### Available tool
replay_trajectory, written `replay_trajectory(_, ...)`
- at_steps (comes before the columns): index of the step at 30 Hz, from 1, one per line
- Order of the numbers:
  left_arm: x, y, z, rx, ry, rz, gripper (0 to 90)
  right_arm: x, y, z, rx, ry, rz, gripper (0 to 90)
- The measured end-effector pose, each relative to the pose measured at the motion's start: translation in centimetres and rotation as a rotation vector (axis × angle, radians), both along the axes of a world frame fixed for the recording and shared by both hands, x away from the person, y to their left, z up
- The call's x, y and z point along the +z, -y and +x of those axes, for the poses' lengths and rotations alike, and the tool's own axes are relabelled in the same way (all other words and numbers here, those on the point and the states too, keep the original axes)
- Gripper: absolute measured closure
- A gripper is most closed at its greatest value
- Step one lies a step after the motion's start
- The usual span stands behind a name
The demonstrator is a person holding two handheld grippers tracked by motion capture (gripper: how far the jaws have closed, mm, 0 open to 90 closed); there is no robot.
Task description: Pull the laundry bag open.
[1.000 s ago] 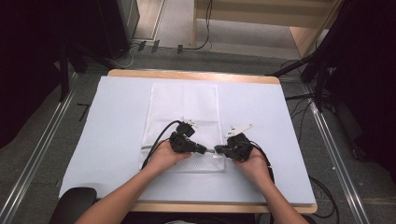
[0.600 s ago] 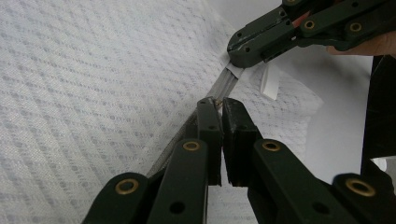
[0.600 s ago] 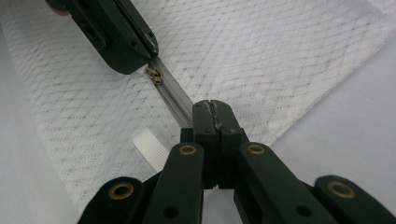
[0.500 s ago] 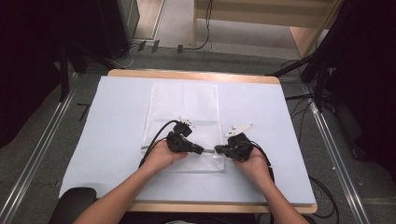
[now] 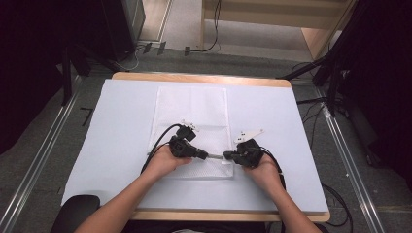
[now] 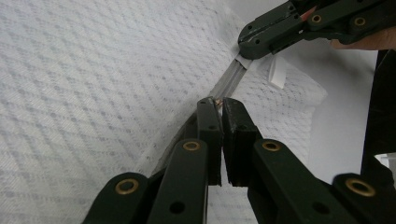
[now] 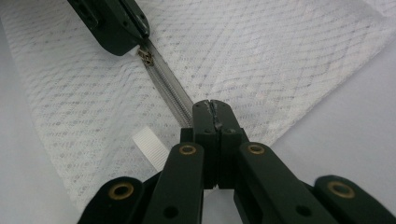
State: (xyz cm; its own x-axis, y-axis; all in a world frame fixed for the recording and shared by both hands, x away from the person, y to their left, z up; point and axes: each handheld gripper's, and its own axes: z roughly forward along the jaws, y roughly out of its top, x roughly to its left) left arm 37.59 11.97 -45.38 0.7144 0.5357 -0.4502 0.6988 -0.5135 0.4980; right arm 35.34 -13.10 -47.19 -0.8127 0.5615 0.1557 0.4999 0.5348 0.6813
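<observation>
both clenched: left gripper [image 6: 219, 103] on zipper pull [image 7: 145, 57], right gripper [image 7: 211, 106] on mesh bag [image 5: 192, 109] end; we keep tape taut, pull straight.

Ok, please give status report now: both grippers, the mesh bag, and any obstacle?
Left gripper shut on zipper pull. Right gripper shut on zipper end of mesh bag. Bag flat on table. No obstacle seen.

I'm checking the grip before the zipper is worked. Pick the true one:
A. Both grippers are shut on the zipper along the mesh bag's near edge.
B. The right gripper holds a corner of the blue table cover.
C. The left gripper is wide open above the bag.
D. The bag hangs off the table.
A: the left gripper pinches the zipper pull and the right gripper clamps the zipper at the end of the mesh bag.
</observation>
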Motion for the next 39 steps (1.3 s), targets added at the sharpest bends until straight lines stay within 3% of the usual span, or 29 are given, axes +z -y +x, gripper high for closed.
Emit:
replay_trajectory(15,0.6,-0.5,-0.4,-0.008,0.013,0.030,88.0,0.0,0.0,-0.1,-0.006,-0.003,0.005,90.0)
replay_trajectory(26,0.6,-2.3,-0.3,0.024,0.001,0.023,88.0,-0.1,0.2,0.2,-0.006,-0.025,0.024,90.0)
replay_trajectory(39,0.8,-4.2,-0.3,0.065,-0.022,0.006,88.0,0.0,0.2,0.5,0.023,-0.028,0.013,90.0)
